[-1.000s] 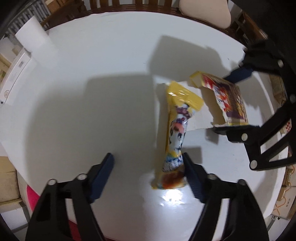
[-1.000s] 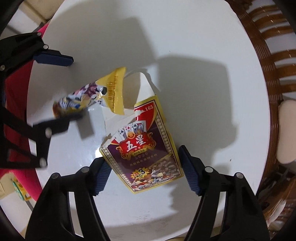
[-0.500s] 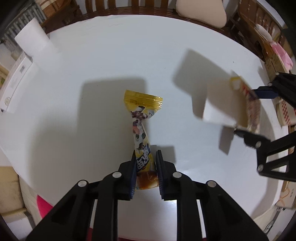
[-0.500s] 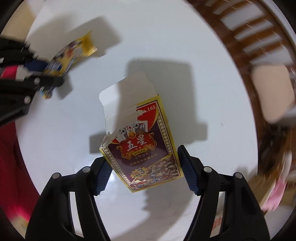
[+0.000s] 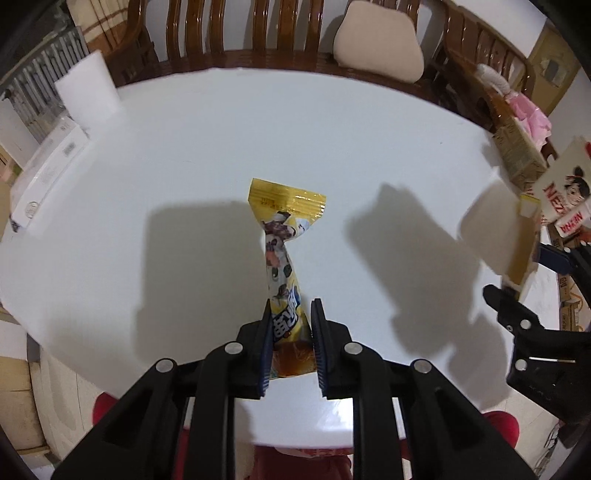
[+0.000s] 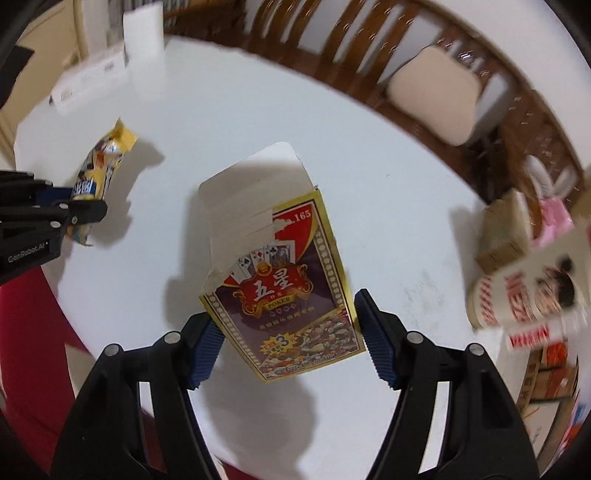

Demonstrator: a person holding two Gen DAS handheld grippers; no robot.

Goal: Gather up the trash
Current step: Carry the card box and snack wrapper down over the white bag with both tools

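Pinching the lower end of a yellow snack wrapper (image 5: 282,266), the left gripper (image 5: 289,332) is holding it clear above the white round table (image 5: 184,166), its twisted length pointing away from the fingers. The right gripper (image 6: 284,332) is clasping an open playing-card box (image 6: 284,295) by its two side edges, flap up, over the table's right part. Wooden chairs (image 5: 236,33) are standing along the far edge.

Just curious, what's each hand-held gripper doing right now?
Left hand-held gripper shut on yellow snack wrapper. Right hand-held gripper clamps torn poker card box. Nothing in the way.
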